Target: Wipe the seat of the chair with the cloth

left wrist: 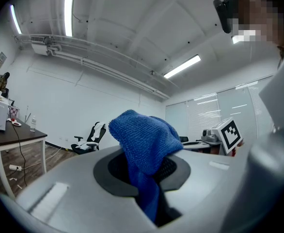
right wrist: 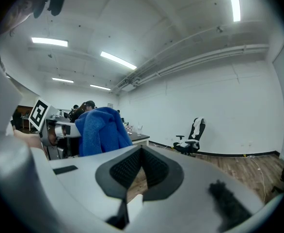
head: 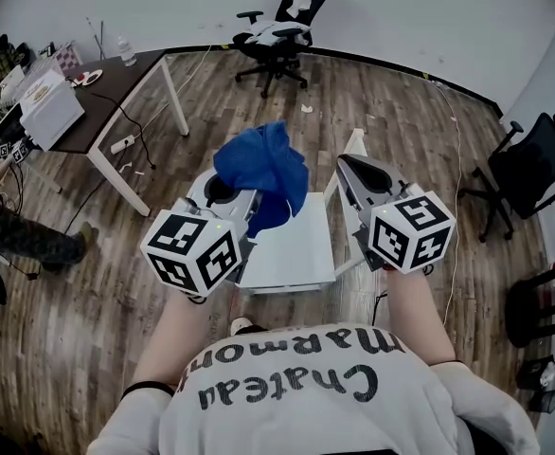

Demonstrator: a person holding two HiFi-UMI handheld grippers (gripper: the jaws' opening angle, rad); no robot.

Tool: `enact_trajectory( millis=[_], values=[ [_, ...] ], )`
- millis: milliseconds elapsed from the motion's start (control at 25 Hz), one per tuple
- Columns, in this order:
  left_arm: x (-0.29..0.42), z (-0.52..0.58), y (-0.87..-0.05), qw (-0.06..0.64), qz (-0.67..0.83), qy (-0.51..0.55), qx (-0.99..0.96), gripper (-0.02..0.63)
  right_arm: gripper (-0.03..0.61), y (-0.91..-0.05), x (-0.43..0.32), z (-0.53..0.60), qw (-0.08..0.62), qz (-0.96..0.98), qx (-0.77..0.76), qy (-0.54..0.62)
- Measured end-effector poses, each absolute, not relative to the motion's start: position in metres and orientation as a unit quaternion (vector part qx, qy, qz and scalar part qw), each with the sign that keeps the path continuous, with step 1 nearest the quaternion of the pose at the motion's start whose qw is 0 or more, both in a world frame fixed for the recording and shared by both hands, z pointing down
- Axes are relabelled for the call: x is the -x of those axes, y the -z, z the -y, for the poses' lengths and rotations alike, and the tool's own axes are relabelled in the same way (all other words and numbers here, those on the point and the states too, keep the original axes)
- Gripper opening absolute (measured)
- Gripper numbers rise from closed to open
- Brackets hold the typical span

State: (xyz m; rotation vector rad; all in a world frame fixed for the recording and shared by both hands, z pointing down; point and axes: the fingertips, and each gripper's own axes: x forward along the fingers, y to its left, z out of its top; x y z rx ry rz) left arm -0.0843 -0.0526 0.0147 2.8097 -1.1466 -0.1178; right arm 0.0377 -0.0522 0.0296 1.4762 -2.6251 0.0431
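Observation:
A blue cloth [head: 263, 171] bunches up out of my left gripper [head: 224, 191], which is shut on it and held above the white chair's seat [head: 296, 252]. In the left gripper view the cloth [left wrist: 144, 142] stands up from between the jaws and hangs down into the gap of the left gripper [left wrist: 149, 171]. My right gripper [head: 363, 173] hovers over the seat's right edge, shut, with nothing in it. The right gripper view shows the right gripper [right wrist: 141, 158] with its pads together, and the cloth [right wrist: 101, 130] off to the left. Both grippers point upward, clear of the seat.
A dark desk [head: 116, 88] on white legs stands at the left with a white box [head: 50, 112] on it. Black office chairs stand at the back [head: 276, 38] and at the right [head: 533, 164]. A person [head: 17, 235] sits at the far left. A power strip [head: 123, 144] lies on the floor.

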Motion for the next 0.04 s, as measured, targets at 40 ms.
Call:
enact_trajectory(
  millis=[40],
  values=[
    [0.0848, 0.0526, -0.0150, 0.052, 0.377, 0.039, -0.924, 0.066, 0.014, -0.0304, -0.0375, 0.0523, 0.065, 0.870, -0.489, -0.014]
  ],
)
